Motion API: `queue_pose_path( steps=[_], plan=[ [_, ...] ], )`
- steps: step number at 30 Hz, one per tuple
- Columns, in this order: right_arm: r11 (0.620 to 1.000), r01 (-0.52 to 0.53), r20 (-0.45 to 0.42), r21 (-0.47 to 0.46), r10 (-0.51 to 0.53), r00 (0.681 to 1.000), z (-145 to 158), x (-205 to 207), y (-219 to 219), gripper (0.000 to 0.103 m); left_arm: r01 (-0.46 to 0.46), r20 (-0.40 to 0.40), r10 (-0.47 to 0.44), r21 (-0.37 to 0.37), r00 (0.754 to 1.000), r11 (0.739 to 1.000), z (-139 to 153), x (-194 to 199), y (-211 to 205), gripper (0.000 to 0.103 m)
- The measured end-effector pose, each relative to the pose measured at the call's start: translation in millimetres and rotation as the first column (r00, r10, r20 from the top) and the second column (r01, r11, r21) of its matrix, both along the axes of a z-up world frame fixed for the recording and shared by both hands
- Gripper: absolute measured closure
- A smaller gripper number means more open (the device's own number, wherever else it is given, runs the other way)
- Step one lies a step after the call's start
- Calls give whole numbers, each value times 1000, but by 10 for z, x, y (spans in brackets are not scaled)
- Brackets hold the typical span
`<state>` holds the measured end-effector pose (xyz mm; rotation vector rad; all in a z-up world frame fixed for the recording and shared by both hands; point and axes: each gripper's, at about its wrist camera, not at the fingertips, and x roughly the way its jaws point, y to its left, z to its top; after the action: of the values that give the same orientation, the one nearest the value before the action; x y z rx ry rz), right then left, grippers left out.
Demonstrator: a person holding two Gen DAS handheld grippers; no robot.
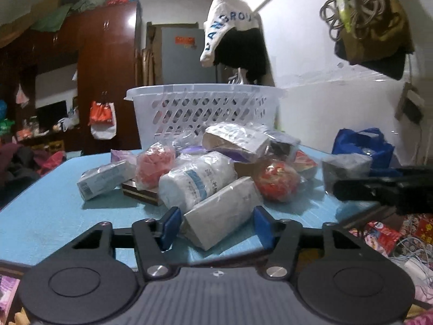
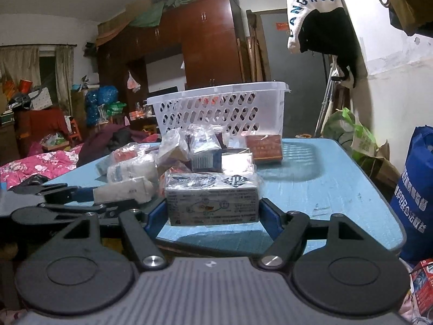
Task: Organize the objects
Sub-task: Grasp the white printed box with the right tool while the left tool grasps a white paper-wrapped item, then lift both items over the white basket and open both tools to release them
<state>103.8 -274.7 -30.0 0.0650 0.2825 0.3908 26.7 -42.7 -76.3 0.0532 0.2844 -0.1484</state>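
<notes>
Both grippers straddle wrapped boxes at the near edge of the pile, basket waiting behind.

The main risk is slip: each box sits in loose, shiny film, so the pads may catch film and let the box twist or drop short of the basket [image 1: 203, 100]; lifting could also drag neighbours such as the bottle [image 1: 197, 181] off the table [image 1: 40, 216]. The left gripper [image 1: 216, 230] is level, fingers open around the tilted grey box [image 1: 224, 211], not visibly clamped. The right gripper [image 2: 211, 216] is low and level, pads [image 2: 154, 216] beside the printed box [image 2: 212, 203]; I cannot tell if they press it.
</notes>
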Motion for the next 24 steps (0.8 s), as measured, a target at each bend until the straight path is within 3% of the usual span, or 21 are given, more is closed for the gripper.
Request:
queue_pose_path(
  steps=[11,14,17,19,21,23,24],
  plan=[
    [1000,-10,10,-10,10,1000,16,-21,27,28,49,52,-48,-11,997,999,62,-177,142,48],
    [1000,-16,6,-13,16,1000,14,-12,45,28,72,10,-73,59,997,996,29,-98,81,53],
    [1000,-24,2,-19,24,1000,8,6,57,28,88,44,-91,60,995,994,9,-128,55,50],
    [1000,-24,0,-18,24,1000,2,15,56,28,107,44,-111,81,993,991,3,-90,-2,18],
    [1000,-24,-4,-14,24,1000,3,33,44,28,102,51,-107,89,993,991,-20,-50,-41,13],
    [1000,-25,-5,-16,25,1000,-2,38,40,28,148,28,-149,48,988,988,-15,-16,-37,21],
    [1000,-25,-6,-15,25,1000,-2,40,37,28,178,26,-178,22,984,984,-10,-19,-33,42]
  ],
)
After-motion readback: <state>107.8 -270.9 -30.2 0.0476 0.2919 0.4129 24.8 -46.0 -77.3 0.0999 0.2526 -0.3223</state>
